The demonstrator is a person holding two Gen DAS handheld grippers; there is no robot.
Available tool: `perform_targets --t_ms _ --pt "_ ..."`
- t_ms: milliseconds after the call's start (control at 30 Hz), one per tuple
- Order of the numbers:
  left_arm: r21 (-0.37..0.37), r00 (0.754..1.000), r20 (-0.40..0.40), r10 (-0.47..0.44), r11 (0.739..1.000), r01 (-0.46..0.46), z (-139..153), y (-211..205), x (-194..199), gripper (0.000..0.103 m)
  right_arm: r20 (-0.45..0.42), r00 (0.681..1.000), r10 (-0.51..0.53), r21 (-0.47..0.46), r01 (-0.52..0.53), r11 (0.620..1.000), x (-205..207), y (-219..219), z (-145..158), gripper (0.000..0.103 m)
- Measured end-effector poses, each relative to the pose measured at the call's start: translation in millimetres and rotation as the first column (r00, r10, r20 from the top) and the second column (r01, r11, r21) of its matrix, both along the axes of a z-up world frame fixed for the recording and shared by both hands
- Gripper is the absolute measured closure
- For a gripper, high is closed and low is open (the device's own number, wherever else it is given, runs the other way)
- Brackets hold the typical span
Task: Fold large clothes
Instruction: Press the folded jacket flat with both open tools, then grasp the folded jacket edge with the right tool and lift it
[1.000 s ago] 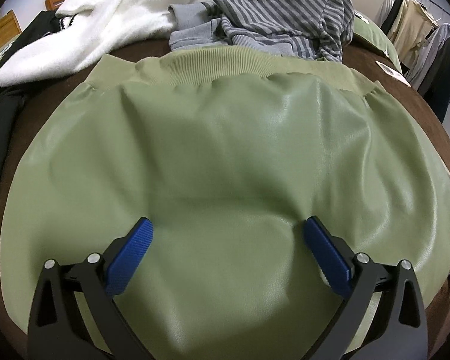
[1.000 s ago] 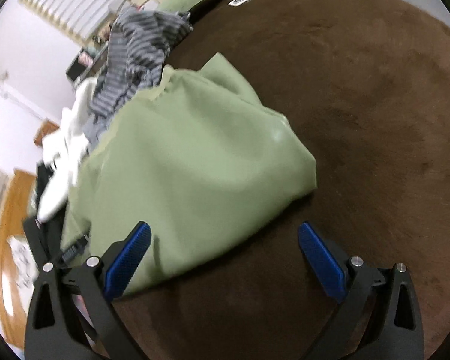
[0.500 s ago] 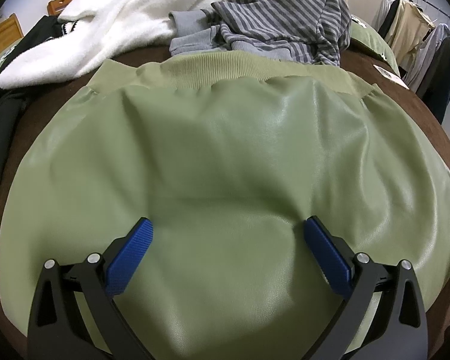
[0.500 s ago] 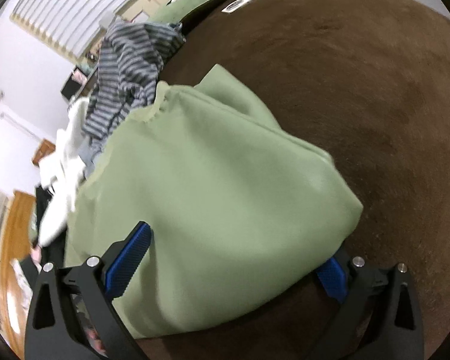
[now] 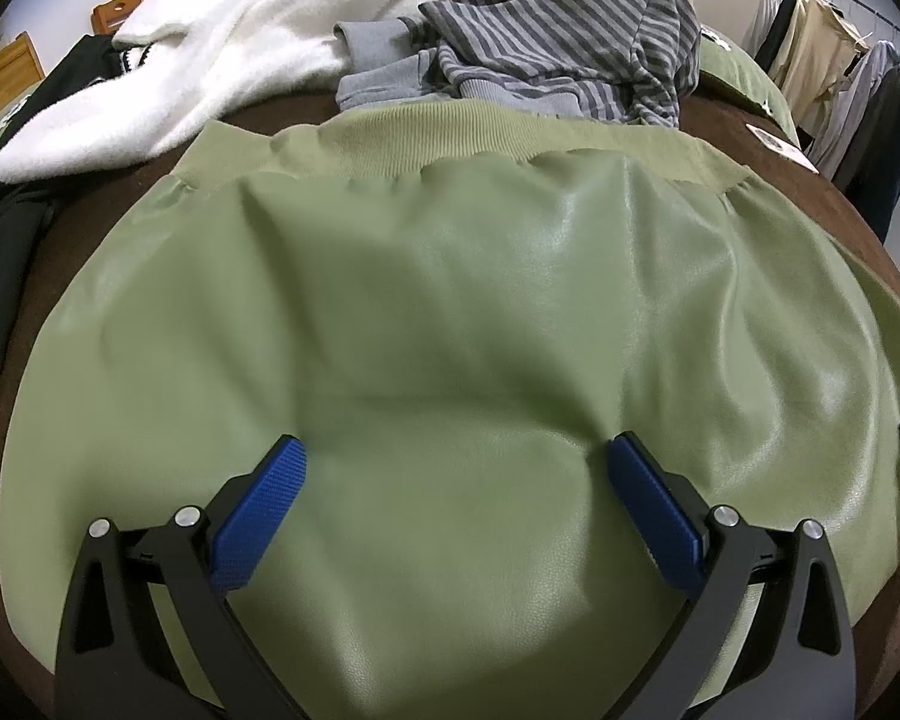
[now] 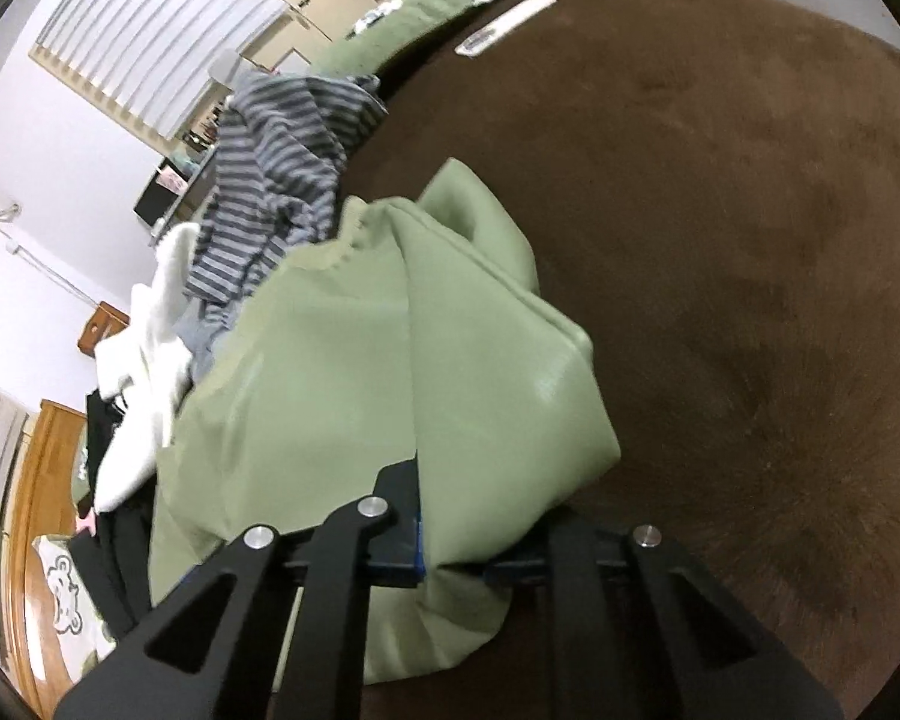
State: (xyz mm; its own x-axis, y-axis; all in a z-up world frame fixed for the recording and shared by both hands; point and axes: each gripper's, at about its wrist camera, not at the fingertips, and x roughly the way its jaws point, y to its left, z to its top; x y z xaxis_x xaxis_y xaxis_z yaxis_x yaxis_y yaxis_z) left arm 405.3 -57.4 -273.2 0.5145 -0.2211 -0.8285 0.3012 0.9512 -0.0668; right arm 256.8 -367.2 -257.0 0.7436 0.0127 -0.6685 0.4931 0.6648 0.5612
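A large light-green leather-look jacket [image 5: 450, 312] lies spread on the brown bed cover [image 6: 750, 240], its ribbed hem on the far side. My left gripper [image 5: 456, 480] is open, with its blue pads [image 5: 258, 516] wide apart and resting on the middle of the jacket. In the right wrist view, the jacket [image 6: 342, 372] bunches up at its side edge. My right gripper [image 6: 450, 540] is closing there, and a fold of the green material is pinched between its jaws. That fold hides most of the right pad.
A grey striped sweater [image 5: 570, 48] and a white fluffy garment [image 5: 210, 78] lie heaped beyond the jacket's hem. A black garment [image 5: 0, 240] lies at the left. Clothes hang on a rack [image 5: 840, 72] at the far right. Bare brown cover stretches right of the jacket.
The right gripper went from wide open over the jacket's side edge to closed on it, and the fabric there has gathered and lifted a little. The left gripper stayed put.
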Motion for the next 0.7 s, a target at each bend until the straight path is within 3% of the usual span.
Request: perform_targets --t_ms 233,400,700 --pt "0.017 1.0 -0.026 -0.008 1.0 0.008 1.2 -0.4 4.8 0.005 0.088 0.995 0.056 -0.135 -0.044 0.99 8.2 43.2 71.5 0.092" --pt "0.016 0.999 -0.032 -0.007 1.0 0.008 2.1 2.5 5.7 0.005 0.161 0.979 0.122 -0.166 -0.095 0.982 24.0 77.7 116.1 0.093" --pt "0.089 0.999 -0.013 -0.041 0.995 0.042 25.0 9.7 -3.9 0.006 0.178 0.947 0.267 -0.249 -0.219 0.943 55.2 129.1 162.1 0.093"
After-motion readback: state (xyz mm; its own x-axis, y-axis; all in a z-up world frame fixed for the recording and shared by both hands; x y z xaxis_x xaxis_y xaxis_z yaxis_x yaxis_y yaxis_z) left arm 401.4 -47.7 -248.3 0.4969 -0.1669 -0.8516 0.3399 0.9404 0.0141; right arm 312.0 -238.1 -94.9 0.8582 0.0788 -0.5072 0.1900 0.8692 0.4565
